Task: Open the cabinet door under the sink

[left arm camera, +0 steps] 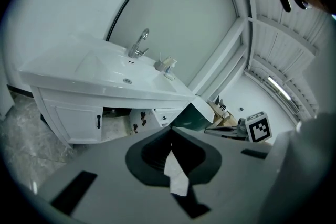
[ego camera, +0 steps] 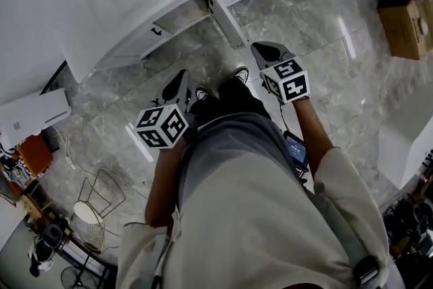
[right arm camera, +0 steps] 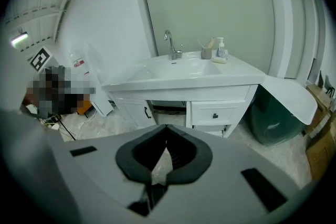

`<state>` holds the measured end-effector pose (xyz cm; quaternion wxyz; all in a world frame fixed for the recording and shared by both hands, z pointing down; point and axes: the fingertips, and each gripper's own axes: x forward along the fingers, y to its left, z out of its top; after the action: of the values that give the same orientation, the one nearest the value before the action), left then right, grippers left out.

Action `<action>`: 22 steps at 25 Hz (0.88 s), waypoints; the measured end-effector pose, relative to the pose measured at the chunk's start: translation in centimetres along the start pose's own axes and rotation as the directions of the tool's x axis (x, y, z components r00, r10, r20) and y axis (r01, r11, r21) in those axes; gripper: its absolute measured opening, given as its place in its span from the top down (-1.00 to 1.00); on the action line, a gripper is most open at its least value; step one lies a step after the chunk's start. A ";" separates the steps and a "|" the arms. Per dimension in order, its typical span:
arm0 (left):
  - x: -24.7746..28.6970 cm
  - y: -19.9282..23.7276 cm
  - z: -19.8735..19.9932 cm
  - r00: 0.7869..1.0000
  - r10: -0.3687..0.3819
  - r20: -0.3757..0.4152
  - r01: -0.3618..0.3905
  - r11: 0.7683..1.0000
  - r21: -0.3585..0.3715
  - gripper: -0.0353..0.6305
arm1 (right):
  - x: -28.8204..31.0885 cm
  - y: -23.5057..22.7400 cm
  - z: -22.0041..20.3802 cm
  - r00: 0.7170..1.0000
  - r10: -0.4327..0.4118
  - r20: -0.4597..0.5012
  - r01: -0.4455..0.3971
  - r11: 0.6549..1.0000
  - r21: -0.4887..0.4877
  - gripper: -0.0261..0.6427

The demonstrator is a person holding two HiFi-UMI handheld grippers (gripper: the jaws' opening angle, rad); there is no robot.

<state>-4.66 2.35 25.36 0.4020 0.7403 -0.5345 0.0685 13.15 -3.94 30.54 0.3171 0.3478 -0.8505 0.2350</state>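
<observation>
The left claw has its jaws pressed together with nothing between them; its own view shows the dark tips meeting in a point. The right claw is the same, jaws closed on nothing. Each carries its marker cube, and the person holds both out in front at about waist level, the right one a little further forward. Both point at the cabinet and both hang well apart from it, touching nothing.

Beyond the claws is grey marbled floor, with the person's shoes just below the claw tips.

The cabinet stands under a white sink with a chrome tap at its back edge. The cabinet's middle door stands open, swung out toward the person so that from above it shows as a narrow white panel jutting over the floor. From the left claw's side its inner face is visible, with a gap into the cabinet beside it. The door to its left is shut, a dark handle on it. On the other side of the opening is a drawer with a small knob.

Beside the cabinet, on the right, sits a dark green bin under a white lid, and further right some cardboard boxes.
</observation>
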 end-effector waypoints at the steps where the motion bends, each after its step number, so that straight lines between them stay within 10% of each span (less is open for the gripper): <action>1: -0.3 -0.2 0.2 1.000 -0.006 0.008 0.006 1.000 -0.003 0.89 | -0.3 0.3 0.4 1.000 0.004 0.008 -0.004 1.000 -0.003 0.89; 22: -8.0 2.0 6.2 0.979 0.000 0.203 -0.002 1.000 0.008 0.89 | -4.4 7.1 7.6 0.985 0.085 0.147 -0.094 0.994 0.057 0.89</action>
<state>-11.73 3.88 17.99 0.3423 0.7448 -0.5727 -0.0051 7.46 -2.14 20.95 0.2325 0.3353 -0.8780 0.2502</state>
